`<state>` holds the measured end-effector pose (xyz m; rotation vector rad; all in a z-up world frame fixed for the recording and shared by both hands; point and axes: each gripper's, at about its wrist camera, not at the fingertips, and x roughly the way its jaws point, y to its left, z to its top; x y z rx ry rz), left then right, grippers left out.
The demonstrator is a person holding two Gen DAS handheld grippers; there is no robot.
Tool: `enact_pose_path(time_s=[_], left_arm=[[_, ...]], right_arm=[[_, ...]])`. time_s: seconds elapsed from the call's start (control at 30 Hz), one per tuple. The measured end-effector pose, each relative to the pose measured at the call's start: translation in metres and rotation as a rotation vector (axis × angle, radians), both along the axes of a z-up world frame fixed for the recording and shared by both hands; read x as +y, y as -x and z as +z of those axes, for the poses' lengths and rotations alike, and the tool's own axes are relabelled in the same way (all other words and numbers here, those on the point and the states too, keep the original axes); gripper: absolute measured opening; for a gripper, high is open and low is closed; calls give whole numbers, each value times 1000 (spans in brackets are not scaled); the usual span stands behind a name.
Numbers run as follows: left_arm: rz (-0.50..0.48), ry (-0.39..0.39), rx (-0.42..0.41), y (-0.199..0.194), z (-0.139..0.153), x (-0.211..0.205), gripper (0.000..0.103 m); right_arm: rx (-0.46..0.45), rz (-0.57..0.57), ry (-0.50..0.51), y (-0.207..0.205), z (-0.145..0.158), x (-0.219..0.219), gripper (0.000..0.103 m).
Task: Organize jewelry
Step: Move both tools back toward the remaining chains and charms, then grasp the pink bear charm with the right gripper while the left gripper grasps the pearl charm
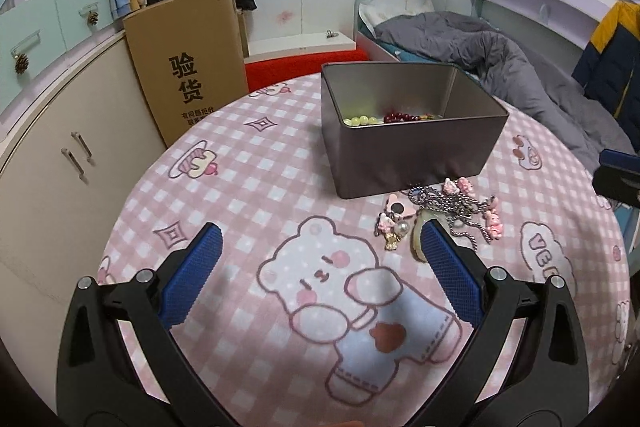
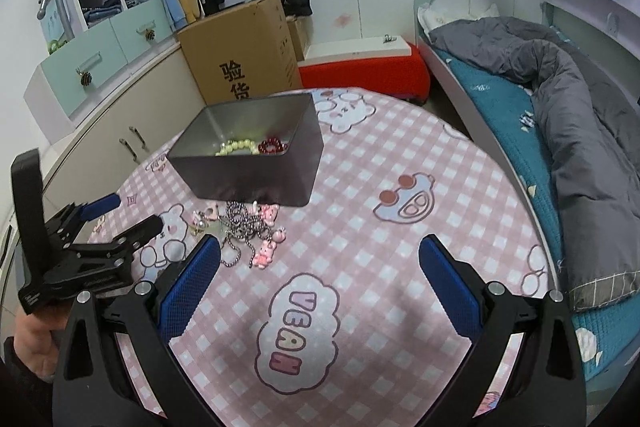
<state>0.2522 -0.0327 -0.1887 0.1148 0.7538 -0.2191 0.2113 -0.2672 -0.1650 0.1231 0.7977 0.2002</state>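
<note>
The loose jewelry (image 1: 442,213), a ball chain tangled with pink charms and a pale bangle, lay on the surface (image 1: 256,195) just in front of the metal box (image 1: 404,147), spread roughly along the box's near wall. It sat ahead and right of the left gripper (image 1: 322,247), close by that gripper's right finger, and ahead-left of the right gripper (image 2: 320,259). Both sets of fingers were spread wide and held nothing. The left looked nearer. Only the right view showed a hand (image 2: 34,337) holding the left gripper; both showed green and red beads (image 2: 252,146) in the box.
</note>
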Motion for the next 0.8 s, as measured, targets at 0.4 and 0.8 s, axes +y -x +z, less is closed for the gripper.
enact_pose_path(time_s=[0.4, 0.8], left_arm=[[-77, -23, 131, -30, -29, -19, 62], [-106, -17, 125, -28, -28, -15, 52]], right_arm=[[57, 30, 0, -13, -21, 7, 95], [83, 94, -1, -24, -38, 25, 94]])
